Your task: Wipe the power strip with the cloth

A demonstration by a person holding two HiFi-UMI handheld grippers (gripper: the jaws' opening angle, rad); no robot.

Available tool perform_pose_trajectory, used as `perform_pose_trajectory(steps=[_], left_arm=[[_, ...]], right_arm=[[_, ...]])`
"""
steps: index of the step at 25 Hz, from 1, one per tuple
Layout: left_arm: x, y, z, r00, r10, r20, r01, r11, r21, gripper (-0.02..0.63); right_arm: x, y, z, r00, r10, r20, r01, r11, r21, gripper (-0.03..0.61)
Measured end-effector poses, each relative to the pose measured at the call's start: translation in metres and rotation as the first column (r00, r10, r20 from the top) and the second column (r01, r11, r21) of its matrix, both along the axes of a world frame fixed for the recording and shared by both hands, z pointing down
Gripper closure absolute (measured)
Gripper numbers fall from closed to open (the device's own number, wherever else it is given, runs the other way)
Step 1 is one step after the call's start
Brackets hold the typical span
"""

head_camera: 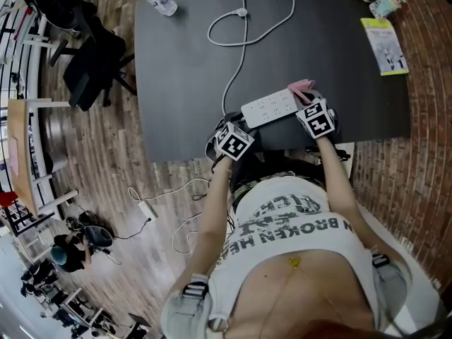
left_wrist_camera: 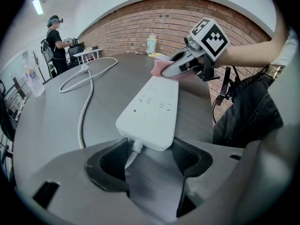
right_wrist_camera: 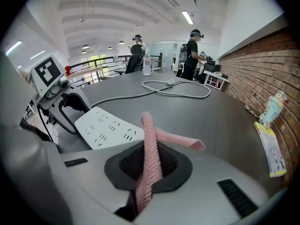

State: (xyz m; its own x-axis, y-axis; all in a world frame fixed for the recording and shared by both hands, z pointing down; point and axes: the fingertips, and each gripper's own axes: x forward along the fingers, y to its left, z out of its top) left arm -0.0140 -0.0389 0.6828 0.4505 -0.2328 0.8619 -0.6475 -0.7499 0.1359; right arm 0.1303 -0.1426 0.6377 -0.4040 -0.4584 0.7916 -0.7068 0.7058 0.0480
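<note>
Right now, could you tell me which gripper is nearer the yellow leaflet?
Right. The right gripper is at the power strip's end toward the leaflet; the left gripper is at its corded end, farther away.

Bright, even indoor light with heavy fisheye bending

We see long ceiling lamps (right_wrist_camera: pixel 187 17) overhead in the right gripper view and one more lamp (left_wrist_camera: pixel 37 5) in the left gripper view; the dark tabletop (head_camera: pixel 176 62) takes only a soft sheen, and the white power strip (left_wrist_camera: pixel 150 111) throws a thin, faint shadow. Lines bow toward the edges, both gripper views fade to black corners, the pink cloth (right_wrist_camera: pixel 150 158) shows its weave crisply, and distant people (right_wrist_camera: pixel 191 50) look small and soft
</note>
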Motion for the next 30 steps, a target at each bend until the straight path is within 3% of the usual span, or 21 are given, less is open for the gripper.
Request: perform_pose_trajectory(steps=[20, 25, 30], left_arm=[[0.0, 0.001, 0.001, 1.0, 0.004, 0.001, -0.004, 1.0, 0.011, 0.334], [0.002, 0.001, 0.001, 1.0, 0.004, 0.0, -0.004, 1.0, 0.01, 0.334], [0.001, 0.001, 0.001, 1.0, 0.003, 0.0, -0.003, 1.0, 0.012, 0.334]], right_arm=[[0.016, -0.003, 0.001, 0.998, 0.068, 0.003, -0.068, 0.998, -0.007, 0.561], [-0.025, 0.018, -0.02, 0.989, -0.095, 0.114, 0.096, 0.995, 0.001, 0.561], [-0.09, 0.059, -0.031, 0.923, -0.302, 0.238, 0.324, 0.944, -0.061, 0.561]])
